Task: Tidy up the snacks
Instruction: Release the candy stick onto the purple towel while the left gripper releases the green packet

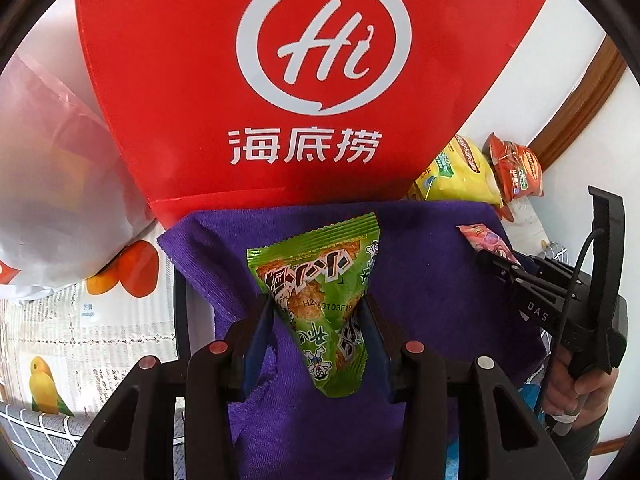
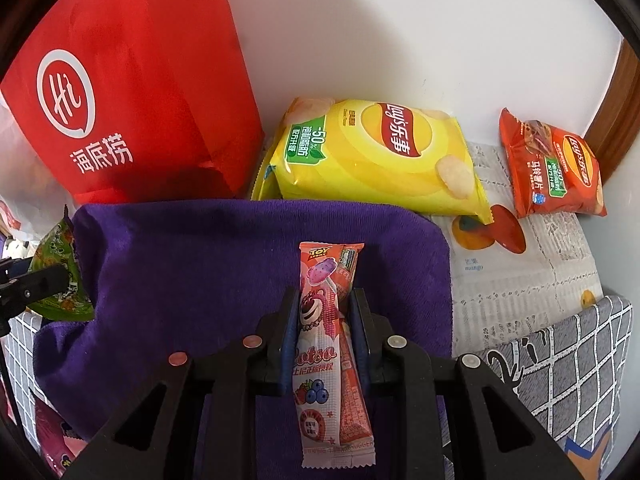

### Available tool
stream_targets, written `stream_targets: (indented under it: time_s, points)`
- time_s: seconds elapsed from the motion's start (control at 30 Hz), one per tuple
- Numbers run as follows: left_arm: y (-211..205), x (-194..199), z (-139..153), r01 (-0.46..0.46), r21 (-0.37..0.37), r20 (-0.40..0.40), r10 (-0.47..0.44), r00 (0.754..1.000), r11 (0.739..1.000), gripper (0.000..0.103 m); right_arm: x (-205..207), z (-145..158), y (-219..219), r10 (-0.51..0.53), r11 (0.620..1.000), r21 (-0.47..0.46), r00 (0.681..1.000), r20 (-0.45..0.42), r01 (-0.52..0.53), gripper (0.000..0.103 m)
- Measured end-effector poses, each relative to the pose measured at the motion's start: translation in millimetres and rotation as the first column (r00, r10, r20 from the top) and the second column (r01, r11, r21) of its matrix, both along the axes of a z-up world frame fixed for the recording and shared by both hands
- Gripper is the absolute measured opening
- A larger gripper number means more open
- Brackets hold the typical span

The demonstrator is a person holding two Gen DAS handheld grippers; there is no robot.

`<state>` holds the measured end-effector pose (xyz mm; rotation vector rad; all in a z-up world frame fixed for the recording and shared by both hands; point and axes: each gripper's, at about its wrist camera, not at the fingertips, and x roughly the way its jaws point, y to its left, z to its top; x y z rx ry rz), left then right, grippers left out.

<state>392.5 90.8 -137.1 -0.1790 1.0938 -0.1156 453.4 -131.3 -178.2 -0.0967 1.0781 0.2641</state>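
Observation:
My left gripper [image 1: 316, 300] is shut on a green triangular snack packet [image 1: 320, 276] and holds it above a purple towel [image 1: 424, 280]. My right gripper [image 2: 325, 296] is shut on a long pink Lotso candy packet [image 2: 324, 312] above the same towel [image 2: 192, 264]. The right gripper with its pink packet also shows at the right of the left wrist view [image 1: 486, 254]. The green packet shows at the left edge of the right wrist view [image 2: 60, 276].
A red Haidilao bag [image 1: 240, 80] stands behind the towel by the white wall. A yellow Lay's bag [image 2: 380, 156] and an orange Lay's bag [image 2: 556, 172] lie at the back right. A white plastic bag [image 1: 52, 184] sits left. A fruit-print cloth [image 2: 520, 272] covers the table.

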Motion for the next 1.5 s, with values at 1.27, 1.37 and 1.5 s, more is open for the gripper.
stream_targets:
  time_s: [1.27, 1.37, 1.5]
  points:
    - [-8, -3, -1, 0.04, 0.012, -0.028, -0.04, 0.999, 0.999, 0.057, -28, 56, 7, 0.02, 0.999, 0.022, 0.992, 0.128, -0.023, 0.05]
    - [-9, -7, 9, 0.045, 0.011, -0.007, -0.045, 0.999, 0.999, 0.06, -34, 63, 12, 0.024, 1.0, -0.007, 0.99, 0.138, -0.023, 0.05]
    - [-9, -15, 22, 0.047, 0.007, 0.015, -0.047, 0.999, 0.999, 0.061, -42, 74, 15, 0.009, 1.0, 0.026, 0.988, 0.155, -0.013, 0.05]
